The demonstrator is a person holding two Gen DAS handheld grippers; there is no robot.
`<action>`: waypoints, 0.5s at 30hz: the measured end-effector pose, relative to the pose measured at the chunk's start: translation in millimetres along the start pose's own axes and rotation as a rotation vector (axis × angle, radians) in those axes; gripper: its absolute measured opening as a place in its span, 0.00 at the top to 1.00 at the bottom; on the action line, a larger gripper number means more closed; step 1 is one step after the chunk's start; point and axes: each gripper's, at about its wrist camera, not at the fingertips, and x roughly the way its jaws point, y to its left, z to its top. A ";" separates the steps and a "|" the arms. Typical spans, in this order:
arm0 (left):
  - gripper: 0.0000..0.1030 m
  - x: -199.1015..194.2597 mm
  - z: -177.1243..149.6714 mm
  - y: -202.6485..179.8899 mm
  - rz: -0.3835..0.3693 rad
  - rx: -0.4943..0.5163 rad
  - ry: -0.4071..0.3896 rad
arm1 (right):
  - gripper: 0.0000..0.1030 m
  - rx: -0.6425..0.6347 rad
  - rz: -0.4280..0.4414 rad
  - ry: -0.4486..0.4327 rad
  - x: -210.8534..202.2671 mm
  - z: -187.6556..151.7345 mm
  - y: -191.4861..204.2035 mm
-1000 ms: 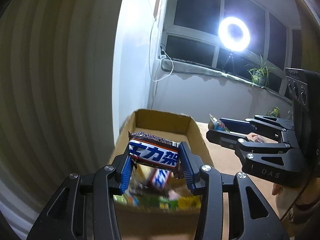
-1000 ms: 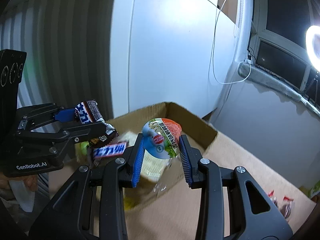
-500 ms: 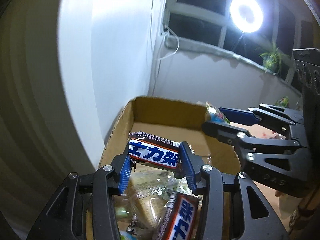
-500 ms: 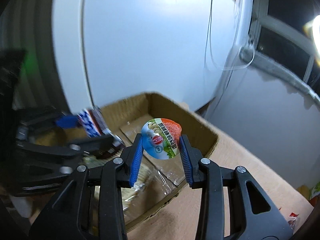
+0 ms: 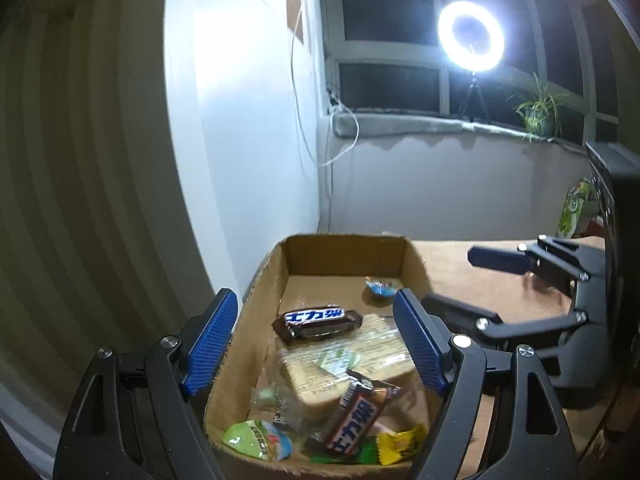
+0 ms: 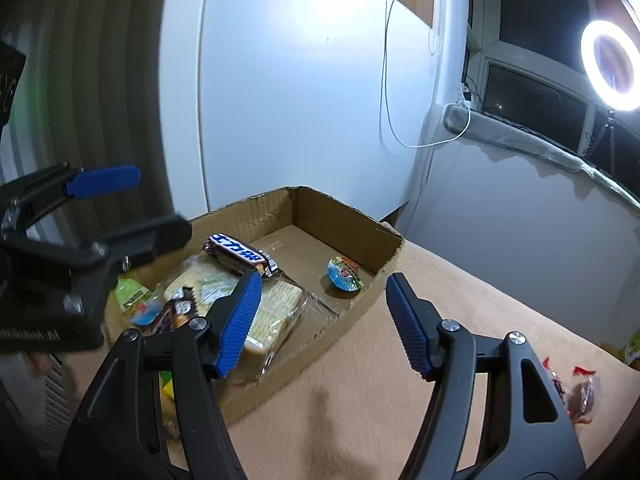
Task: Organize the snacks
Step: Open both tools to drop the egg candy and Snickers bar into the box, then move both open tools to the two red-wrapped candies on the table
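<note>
A cardboard box (image 5: 346, 248) (image 6: 384, 276) stands on the brown table against the white wall. Inside it a brown snack bar (image 5: 318, 322) (image 6: 240, 258) lies on a clear bag of crackers (image 5: 340, 364) (image 6: 276, 312). A small jelly cup (image 5: 380, 288) (image 6: 345, 279) rests on the box floor at the far end. My left gripper (image 5: 316, 344) hangs over the box, its jaws opening with nothing pressed between them. My right gripper (image 6: 322, 322) is above the box's right wall, jaws also opening and empty.
More wrapped snacks fill the near end of the box: a second bar (image 5: 356, 420), a green cup (image 5: 256, 444), a yellow packet (image 5: 400, 446). Loose candies (image 6: 576, 388) lie on the table at the right. A green bag (image 5: 572, 212) stands at the far right, below the ring light (image 5: 470, 36).
Both grippers have let go: the snack bar dropped from the left one onto the crackers, and the jelly cup fell from the right one to the box floor. Both sets of jaws now stand wider.
</note>
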 end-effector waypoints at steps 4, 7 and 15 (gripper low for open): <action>0.22 -11.4 7.2 -2.6 -0.003 0.004 -0.026 | 0.34 0.008 0.001 -0.003 -10.7 -4.1 -0.1; 0.22 -16.2 10.5 -7.7 -0.001 0.017 -0.032 | 0.34 0.014 0.006 -0.004 -15.1 -6.8 -0.6; 0.22 -12.3 15.7 -23.8 0.001 0.044 -0.024 | 0.33 0.033 0.009 0.000 -26.1 -16.4 -8.9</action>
